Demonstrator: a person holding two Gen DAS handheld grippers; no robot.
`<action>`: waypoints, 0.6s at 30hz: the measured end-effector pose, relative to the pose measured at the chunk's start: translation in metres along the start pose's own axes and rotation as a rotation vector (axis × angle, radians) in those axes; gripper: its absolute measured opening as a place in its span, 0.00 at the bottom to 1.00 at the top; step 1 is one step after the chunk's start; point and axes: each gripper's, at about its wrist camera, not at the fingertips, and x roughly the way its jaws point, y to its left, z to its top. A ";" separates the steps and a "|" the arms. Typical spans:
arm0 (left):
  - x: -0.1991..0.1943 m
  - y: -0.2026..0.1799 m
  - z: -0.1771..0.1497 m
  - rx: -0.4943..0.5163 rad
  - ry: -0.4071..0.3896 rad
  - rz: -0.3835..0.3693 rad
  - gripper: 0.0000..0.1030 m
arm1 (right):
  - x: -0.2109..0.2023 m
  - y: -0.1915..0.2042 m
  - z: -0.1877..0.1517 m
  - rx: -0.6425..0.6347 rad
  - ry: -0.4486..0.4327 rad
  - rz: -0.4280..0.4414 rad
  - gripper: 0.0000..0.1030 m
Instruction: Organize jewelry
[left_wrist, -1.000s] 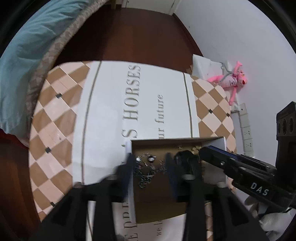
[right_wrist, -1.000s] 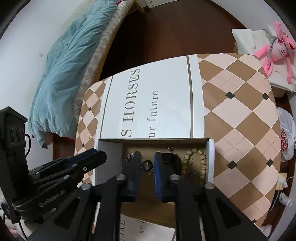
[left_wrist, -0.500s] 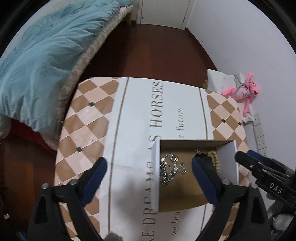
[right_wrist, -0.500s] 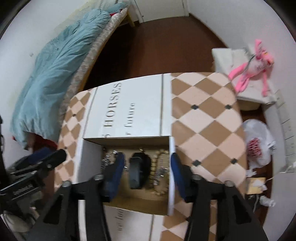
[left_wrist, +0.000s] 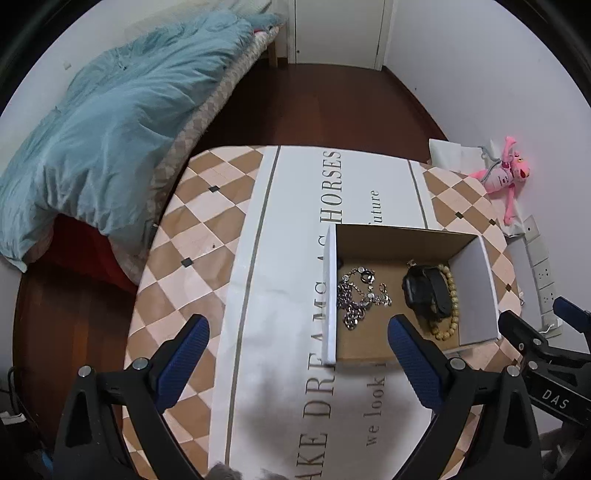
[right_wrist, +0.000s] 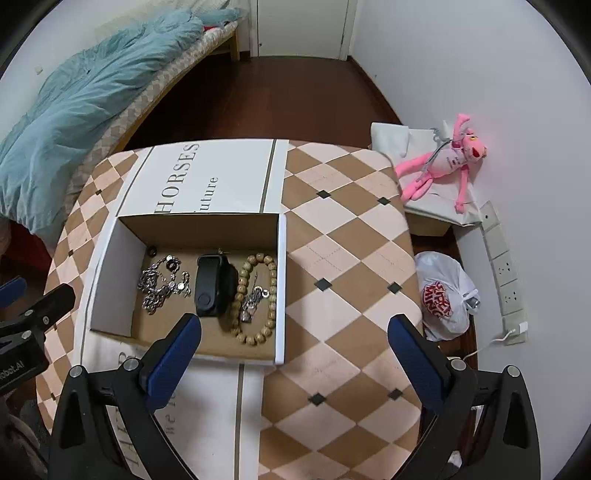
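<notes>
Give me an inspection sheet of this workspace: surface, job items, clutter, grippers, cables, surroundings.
Surface: table under a checkered cloth with a white printed runner.
Job's things: open cardboard box on the runner, holding a silver chain, black watch and wooden bead bracelet with a small silver piece inside its loop.
Clutter: nothing seen on the table outside the box.
Grippers: left hand-held gripper open, empty; right hand-held gripper open, empty; both above the table.
Cables: white cord by the wall sockets.
Surroundings: bed with blue duvet, pink plush toy, plastic bag on the floor.
</notes>
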 end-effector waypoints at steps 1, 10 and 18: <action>-0.008 0.000 -0.004 -0.006 -0.014 0.000 0.96 | -0.007 0.000 -0.003 0.005 -0.009 0.000 0.99; -0.094 -0.006 -0.021 0.001 -0.145 0.006 0.96 | -0.092 -0.003 -0.030 0.013 -0.139 -0.013 0.99; -0.175 -0.008 -0.035 -0.002 -0.259 -0.002 0.96 | -0.184 -0.014 -0.048 0.041 -0.277 -0.012 0.99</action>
